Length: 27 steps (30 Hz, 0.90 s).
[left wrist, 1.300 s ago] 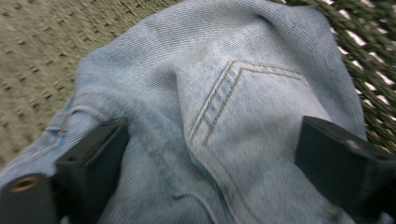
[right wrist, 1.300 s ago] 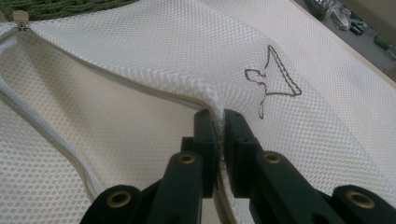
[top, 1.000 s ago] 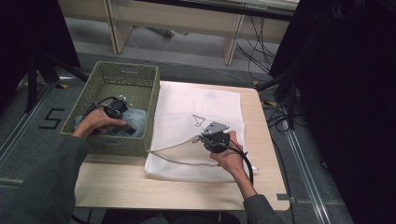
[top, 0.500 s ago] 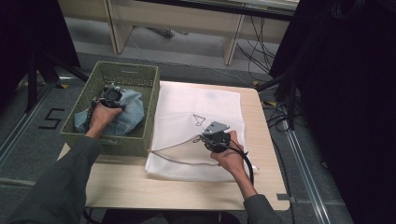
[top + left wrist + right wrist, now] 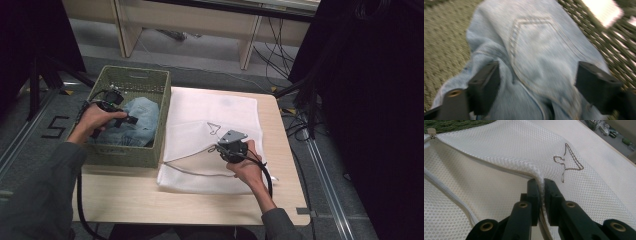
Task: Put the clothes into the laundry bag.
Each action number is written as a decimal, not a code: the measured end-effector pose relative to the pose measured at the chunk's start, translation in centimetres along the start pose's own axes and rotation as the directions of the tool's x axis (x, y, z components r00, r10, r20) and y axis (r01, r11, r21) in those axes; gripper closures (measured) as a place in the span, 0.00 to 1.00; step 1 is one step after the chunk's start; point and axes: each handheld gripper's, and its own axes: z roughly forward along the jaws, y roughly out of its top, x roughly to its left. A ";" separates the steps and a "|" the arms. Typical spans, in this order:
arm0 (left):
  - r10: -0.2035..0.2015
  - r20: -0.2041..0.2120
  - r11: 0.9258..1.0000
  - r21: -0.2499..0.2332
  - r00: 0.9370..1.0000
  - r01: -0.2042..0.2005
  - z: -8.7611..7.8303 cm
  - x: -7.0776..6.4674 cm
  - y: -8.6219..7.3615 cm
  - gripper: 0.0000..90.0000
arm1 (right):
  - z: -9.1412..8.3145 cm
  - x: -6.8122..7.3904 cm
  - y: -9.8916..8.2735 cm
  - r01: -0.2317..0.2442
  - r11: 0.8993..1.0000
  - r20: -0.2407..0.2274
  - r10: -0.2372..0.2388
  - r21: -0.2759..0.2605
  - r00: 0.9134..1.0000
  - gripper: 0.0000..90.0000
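Observation:
Light-blue jeans (image 5: 142,117) lie heaped in the green wicker basket (image 5: 135,80) at the table's left. My left gripper (image 5: 129,120) hovers over them. Its jaws have just been opening and stand wide, with a back pocket of the jeans (image 5: 536,37) between them and the pads not pressing; left gripper (image 5: 537,67). A white mesh laundry bag (image 5: 215,115) lies flat on the table. My right gripper (image 5: 220,149) is shut on the upper lip of the bag's opening and holds it raised; right gripper (image 5: 541,181), bag (image 5: 499,150).
A hanger emblem (image 5: 567,161) is stitched on the bag, and a zipper pull (image 5: 432,132) sits at the far end of the opening. Bare wooden table (image 5: 200,205) shows in front of the bag. A desk and cables stand beyond the table.
My left hand has risen and shifted toward the basket's back left, and the jeans are bunched higher than a second ago. The right hand and the bag's lip have stayed put.

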 end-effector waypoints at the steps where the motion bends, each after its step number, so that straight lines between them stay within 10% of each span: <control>1: 0.070 0.035 0.996 0.047 0.997 -0.072 -0.5 0.4 -0.4 0.18 | 0.0 0.0 0.0 -0.001 1.000 0.004 0.001 0.001 1.000 0.93; 13: 0.203 0.137 0.973 0.083 0.970 -0.215 1.3 -0.5 -2.1 0.00 | 0.1 0.0 -0.1 -0.001 1.000 -0.001 0.001 0.010 1.000 0.93; 20: 0.204 0.141 0.973 0.083 0.969 -0.217 1.9 -0.9 -2.2 0.00 | 0.2 0.0 -0.1 0.000 1.000 0.003 0.000 0.005 1.000 0.93; 24: 0.190 0.067 0.973 0.119 0.979 -0.197 2.9 -1.6 -2.3 0.00 | 0.2 0.0 -0.1 0.006 1.000 0.001 -0.006 0.005 1.000 0.93; 25: 0.250 0.012 0.954 0.169 0.968 -0.249 3.9 -2.4 -2.4 0.00 | 0.2 0.0 -0.1 -0.002 1.000 0.005 0.002 0.004 1.000 0.93; 27: 0.285 -0.017 0.938 0.209 0.958 -0.276 4.6 -2.7 -2.1 0.00 | 0.2 0.1 -0.1 -0.003 1.000 0.005 0.003 0.005 1.000 0.93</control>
